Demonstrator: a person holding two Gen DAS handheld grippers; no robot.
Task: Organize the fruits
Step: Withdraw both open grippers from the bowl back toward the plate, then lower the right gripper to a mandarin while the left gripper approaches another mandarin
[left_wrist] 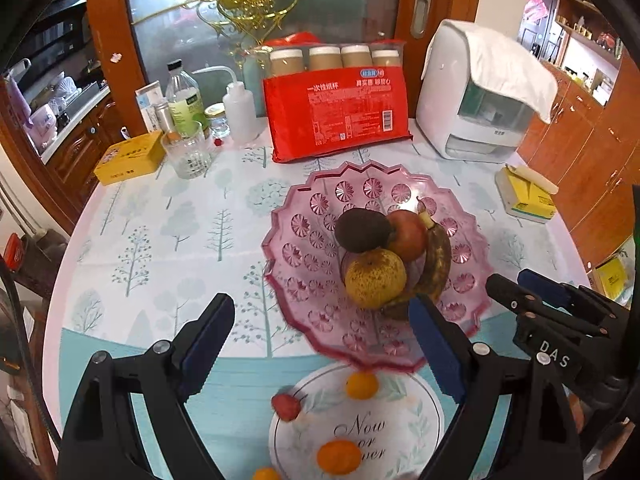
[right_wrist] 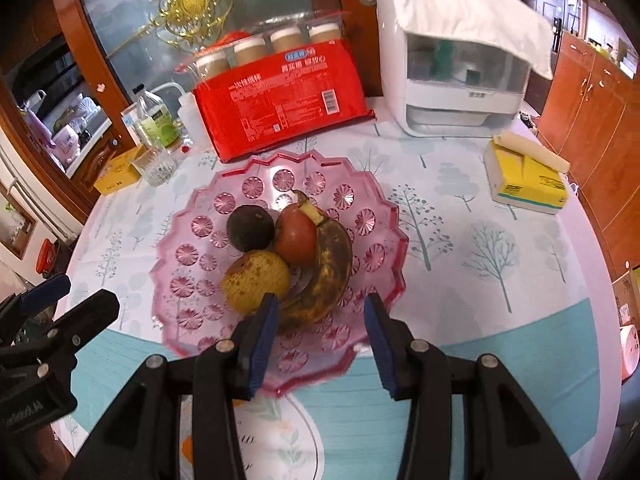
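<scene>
Four fruits sit piled in the pink glass dish (right_wrist: 376, 216): a soft, overripe banana (right_wrist: 328, 264) that bruises easily, a firm pear (right_wrist: 256, 280), a red apple (right_wrist: 298, 240) and a dark round fruit (right_wrist: 248, 226). Small oranges (left_wrist: 362, 386) and a strawberry (left_wrist: 286, 407) lie on the white plate (left_wrist: 424, 412) just in front of the dish. These look light, smooth and likely to roll; grip across the middle. Left gripper (left_wrist: 320, 344) and right gripper (right_wrist: 320, 340) both gape empty above the worktop (right_wrist: 480, 248).

Glossy translucent pink dish (right_wrist: 376, 216), matt spotted banana (right_wrist: 332, 264), cloth-draped dispenser (right_wrist: 460, 80)

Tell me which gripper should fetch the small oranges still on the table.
Left. The left gripper hangs open just above the oranges near the table's front edge; the right gripper, also open, points at the pink bowl.
</scene>
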